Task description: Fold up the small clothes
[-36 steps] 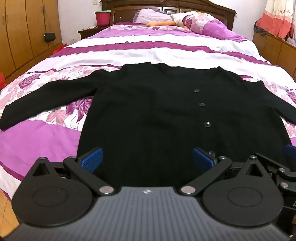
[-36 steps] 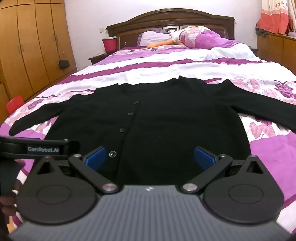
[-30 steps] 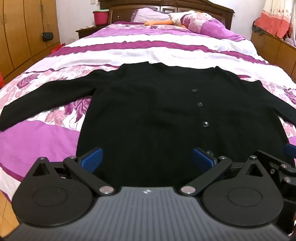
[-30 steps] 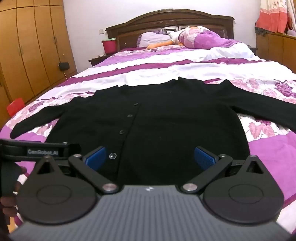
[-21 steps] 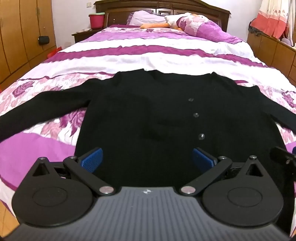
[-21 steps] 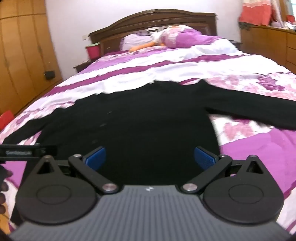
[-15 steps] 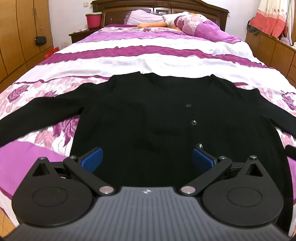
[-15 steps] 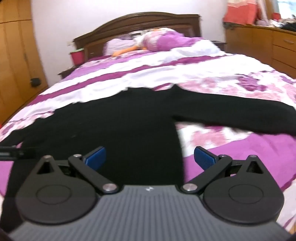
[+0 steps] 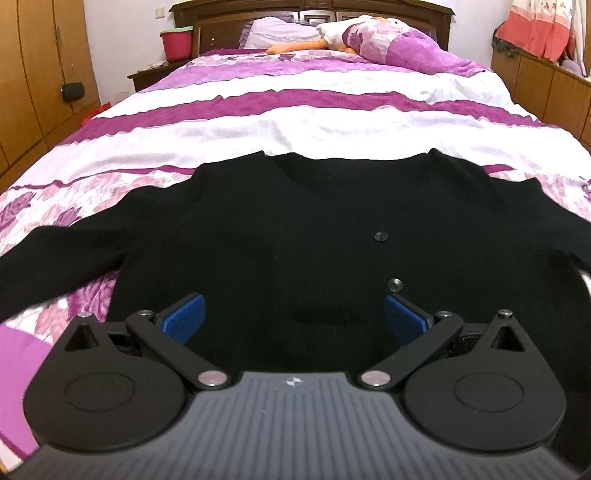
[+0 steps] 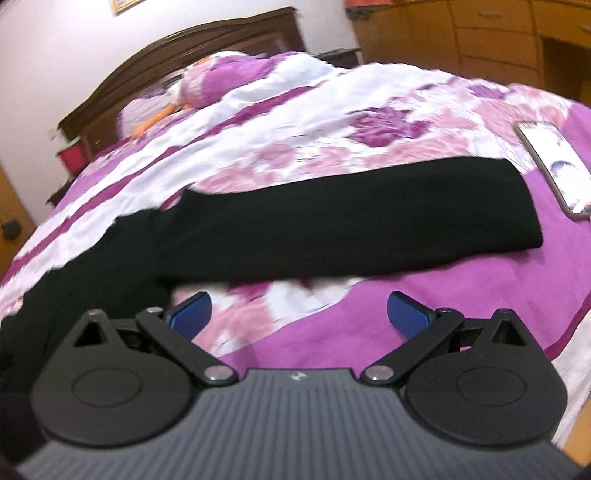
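A black button-up cardigan (image 9: 295,229) lies flat and face up on the bed, sleeves spread out to both sides. My left gripper (image 9: 293,317) is open and empty, hovering over the cardigan's body near its lower buttons. In the right wrist view the cardigan's right sleeve (image 10: 369,225) stretches across the bedspread, its cuff at the right. My right gripper (image 10: 299,314) is open and empty, just short of the sleeve, over bare bedspread. This view is blurred.
The bed has a purple, white and floral cover (image 9: 295,122). A phone (image 10: 550,166) lies on the bed just past the sleeve cuff. Pillows and a wooden headboard (image 9: 314,14) are at the far end. Wooden wardrobes (image 9: 37,66) stand left, a wooden dresser (image 10: 498,40) right.
My left gripper has moved forward over the cardigan's body. My right gripper has swung to the right, from the cardigan's body to its right sleeve. Both stayed open.
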Demonstrator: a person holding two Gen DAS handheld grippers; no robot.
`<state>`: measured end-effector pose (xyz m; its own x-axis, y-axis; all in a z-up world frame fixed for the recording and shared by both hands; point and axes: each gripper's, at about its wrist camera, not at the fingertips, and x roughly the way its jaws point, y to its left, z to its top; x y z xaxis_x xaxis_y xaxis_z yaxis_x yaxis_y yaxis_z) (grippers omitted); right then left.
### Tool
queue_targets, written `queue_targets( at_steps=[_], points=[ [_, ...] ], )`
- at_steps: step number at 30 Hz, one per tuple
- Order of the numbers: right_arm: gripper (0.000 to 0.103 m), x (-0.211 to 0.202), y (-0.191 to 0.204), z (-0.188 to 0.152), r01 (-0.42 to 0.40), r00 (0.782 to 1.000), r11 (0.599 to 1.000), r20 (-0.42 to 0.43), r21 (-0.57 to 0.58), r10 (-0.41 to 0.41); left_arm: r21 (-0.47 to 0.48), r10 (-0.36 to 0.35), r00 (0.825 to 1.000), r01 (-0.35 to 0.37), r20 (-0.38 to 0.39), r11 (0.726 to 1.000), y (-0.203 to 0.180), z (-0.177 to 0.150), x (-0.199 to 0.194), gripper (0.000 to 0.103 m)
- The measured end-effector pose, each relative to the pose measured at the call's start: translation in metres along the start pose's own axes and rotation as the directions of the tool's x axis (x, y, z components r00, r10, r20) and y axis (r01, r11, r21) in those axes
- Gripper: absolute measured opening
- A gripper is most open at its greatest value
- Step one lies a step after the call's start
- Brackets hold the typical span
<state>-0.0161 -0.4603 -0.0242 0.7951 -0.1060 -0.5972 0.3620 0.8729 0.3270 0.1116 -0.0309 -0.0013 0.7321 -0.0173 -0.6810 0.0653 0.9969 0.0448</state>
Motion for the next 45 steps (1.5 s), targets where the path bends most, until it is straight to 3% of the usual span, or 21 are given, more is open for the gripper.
queue_targets(
  at_steps=[5,8,19,31,34,38,40,41,45],
  points=[
    [0.103,0.019,-0.026,0.007,0.025,1.000,0.995,-0.007,0.099,-0.024,0.021,0.030,0.998,-0.029,-0.054,0.999,-0.001,-0.002,0.032,0.103],
    [0.103,0.026,-0.034,0.005,0.013,1.000,0.992,0.008,0.127,-0.014,-0.019,0.014,0.995,-0.016,-0.094,1.000,0.005,-0.007,0.049,0.103],
    [0.103,0.041,-0.056,0.014,-0.070,0.994,0.973,0.099,0.221,0.049,-0.013,0.013,0.999,-0.013,-0.047,1.000,0.002,-0.016,0.064,0.103],
    [0.100,0.044,-0.065,0.026,-0.078,0.990,0.958,0.139,0.274,0.040,0.004,0.000,0.999,0.000,-0.040,1.000,0.003,-0.015,0.061,0.103],
    [0.092,0.040,-0.069,0.027,-0.077,0.988,0.954,0.148,0.291,0.034,0.010,-0.005,0.999,0.006,-0.042,1.000,0.004,-0.014,0.058,0.103],
    [0.066,0.042,-0.078,0.034,-0.054,0.989,0.949,0.146,0.311,0.009,-0.011,-0.023,0.998,0.023,-0.052,1.000,0.009,-0.010,0.050,0.103],
    [0.041,0.045,-0.080,0.039,-0.030,0.992,0.951,0.128,0.307,-0.010,-0.028,-0.028,0.998,0.027,-0.056,0.999,0.013,-0.010,0.044,0.103],
    [0.020,0.045,-0.081,0.042,-0.018,0.993,0.954,0.117,0.301,-0.018,-0.029,-0.029,0.998,0.027,-0.054,0.999,0.014,-0.009,0.041,0.103],
    [0.012,0.035,-0.073,0.050,-0.034,0.990,0.967,0.142,0.253,-0.003,-0.005,-0.003,0.999,0.003,-0.038,1.000,0.018,-0.008,0.028,0.103]
  ],
)
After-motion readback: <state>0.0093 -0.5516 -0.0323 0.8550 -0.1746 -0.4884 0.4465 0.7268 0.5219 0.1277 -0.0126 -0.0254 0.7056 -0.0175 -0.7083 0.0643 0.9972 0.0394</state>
